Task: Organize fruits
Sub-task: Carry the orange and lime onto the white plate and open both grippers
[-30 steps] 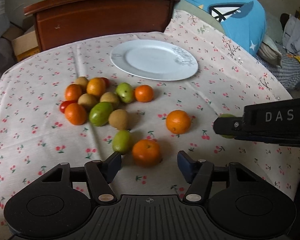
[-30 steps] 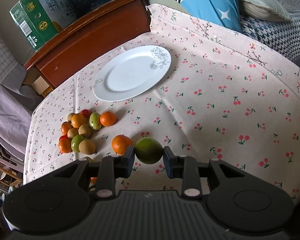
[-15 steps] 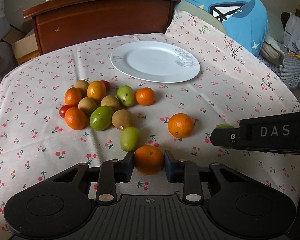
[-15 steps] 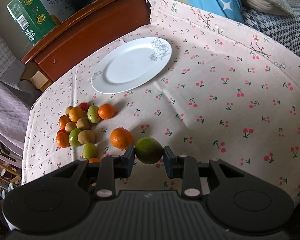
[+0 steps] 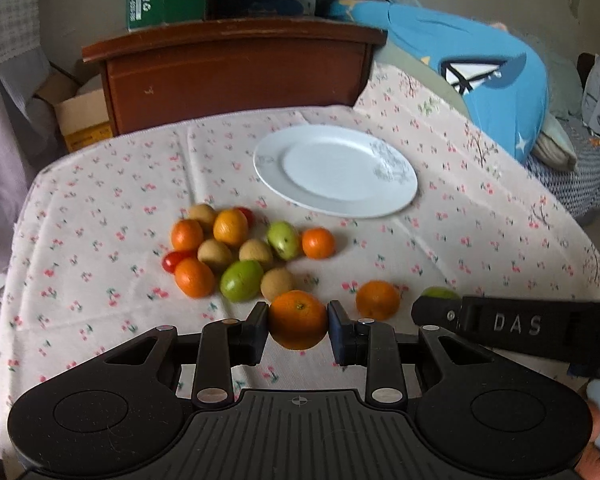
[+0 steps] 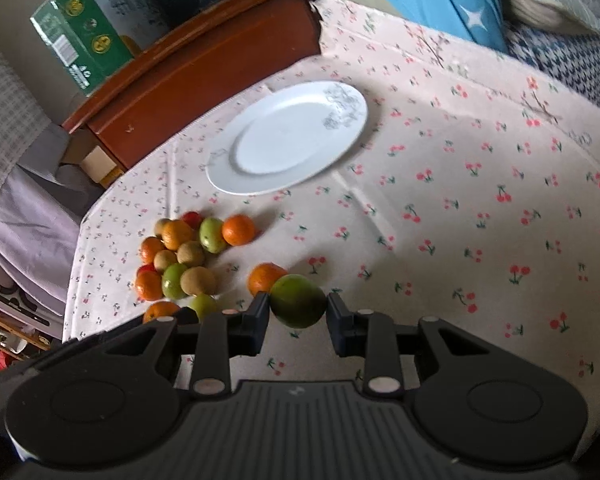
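Pads of the left gripper [image 5: 298, 320] now press both sides of an orange [image 5: 298, 319], where a second ago the jaws stood wide with that fruit on the cloth between them; it has since come up off the tablecloth [image 5: 100, 208], so the pick looks done. To its right the right gripper [image 6: 298, 307] stays clamped on a green fruit [image 6: 298, 306], unmoved. Just beyond, one loose orange [image 5: 377, 299] lies alone, and the main cluster of fruits [image 5: 228, 252] sits left of centre, touching one another. Farther back the white plate [image 5: 404, 196] lies bare, well apart from the pile. Judged from this, both hands carry a fruit and the likely next step is to bring them to the plate
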The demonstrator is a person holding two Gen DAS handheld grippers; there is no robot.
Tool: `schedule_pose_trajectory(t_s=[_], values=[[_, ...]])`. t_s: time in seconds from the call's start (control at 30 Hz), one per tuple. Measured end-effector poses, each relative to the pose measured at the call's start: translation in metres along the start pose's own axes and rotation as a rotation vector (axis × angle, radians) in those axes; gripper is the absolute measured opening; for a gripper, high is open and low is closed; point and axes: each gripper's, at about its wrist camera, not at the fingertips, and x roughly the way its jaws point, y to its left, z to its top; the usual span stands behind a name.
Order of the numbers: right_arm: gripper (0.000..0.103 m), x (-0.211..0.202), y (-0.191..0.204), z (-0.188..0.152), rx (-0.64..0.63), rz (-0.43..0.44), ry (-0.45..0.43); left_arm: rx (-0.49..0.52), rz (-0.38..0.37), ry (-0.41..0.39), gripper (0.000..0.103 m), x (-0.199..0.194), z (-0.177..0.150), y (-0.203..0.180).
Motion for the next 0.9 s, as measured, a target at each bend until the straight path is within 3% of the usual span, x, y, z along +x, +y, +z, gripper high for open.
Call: schedule_pose_trajectory(t_s=[0.13,0.33,0.5,0.9], values=[[0.031,-0.002,0.003,0.005,-0.003,0.038,-0.006,-0.017,-0.01,-0.017,0.028,-0.005,0.011,0.007],[0.031,-0.009,0.01,0.02,-0.044,0.091,-0.034,-0.084,-0.084,-0.05,0.028,-0.012,0.034,0.025],[0.031,-0.012,0.013,0.042,-0.085,0.133,-0.062,-0.055,-0.091,-0.082,0.028,-0.011,0.053,0.028],[0.031,0.021,0.01,0.082,-0.083,0.136,-0.023,-0.048,-0.098,-0.038,0.029,0.032,0.083,0.03]])
